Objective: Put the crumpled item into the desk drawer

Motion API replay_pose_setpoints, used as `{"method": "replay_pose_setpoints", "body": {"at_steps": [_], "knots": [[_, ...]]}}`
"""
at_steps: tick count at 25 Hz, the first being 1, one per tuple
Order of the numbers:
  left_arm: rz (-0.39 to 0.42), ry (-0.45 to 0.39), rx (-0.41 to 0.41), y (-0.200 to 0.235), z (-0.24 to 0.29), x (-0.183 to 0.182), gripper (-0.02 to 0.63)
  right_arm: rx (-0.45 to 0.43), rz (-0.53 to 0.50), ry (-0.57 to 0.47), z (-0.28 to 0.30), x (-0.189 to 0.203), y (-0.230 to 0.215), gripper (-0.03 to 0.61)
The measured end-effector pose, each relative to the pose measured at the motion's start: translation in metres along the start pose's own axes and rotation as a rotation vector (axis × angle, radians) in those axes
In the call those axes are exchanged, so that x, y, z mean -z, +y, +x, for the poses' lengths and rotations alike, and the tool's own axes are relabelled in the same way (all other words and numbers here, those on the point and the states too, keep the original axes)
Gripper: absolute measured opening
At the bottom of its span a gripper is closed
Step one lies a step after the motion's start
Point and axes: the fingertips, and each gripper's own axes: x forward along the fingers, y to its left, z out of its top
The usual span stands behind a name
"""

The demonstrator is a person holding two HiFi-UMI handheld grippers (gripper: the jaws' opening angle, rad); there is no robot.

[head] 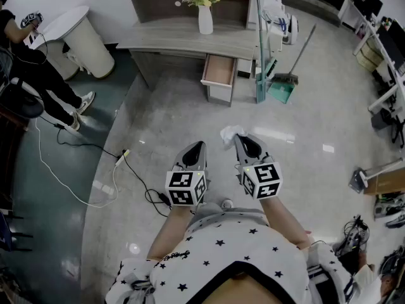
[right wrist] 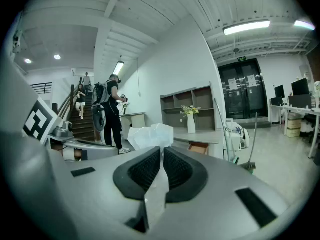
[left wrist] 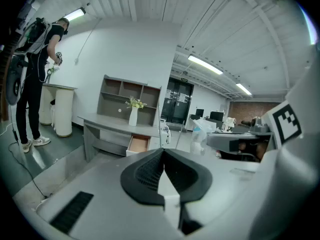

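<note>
My right gripper [head: 236, 139] is shut on a crumpled white item [head: 231, 133], which sticks out past its tips, held above the floor. The right gripper view shows the white wad [right wrist: 150, 135] pinched at the jaw tips [right wrist: 162, 150]. Beside it, my left gripper [head: 201, 145] is shut with nothing in it, its pads meeting at the tips [left wrist: 163, 151]. Ahead stands the grey desk [head: 183, 38] with its drawer [head: 219, 71] pulled open; the drawer [left wrist: 137, 144] shows a wooden inside. Both grippers are well short of the desk.
A white vase with flowers [head: 205, 14] stands on the desk. A broom and green dustpan [head: 281, 84] lean right of the drawer. A cable and power strip [head: 120, 160] lie on the floor at left. A person [head: 38, 75] stands by a white round table [head: 79, 40].
</note>
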Motion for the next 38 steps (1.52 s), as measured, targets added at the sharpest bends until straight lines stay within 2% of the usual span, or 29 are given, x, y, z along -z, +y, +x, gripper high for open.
{"method": "replay_pose_setpoints", "body": {"at_steps": [23,31,38], "knots": [[0.004,0.002,-0.003,-0.03,-0.002,0.014,0.012,-0.037,0.001,-0.039,-0.027,0.005,-0.009,0.014],[-0.013,0.011,-0.019,-0.013,0.019,0.008,0.012,-0.047,0.007,-0.013,-0.003,0.005,-0.019,0.015],[-0.009,0.002,-0.015,0.014,0.069,-0.016,0.012,-0.033,0.004,-0.024,0.046,-0.012,-0.045,0.015]]}}
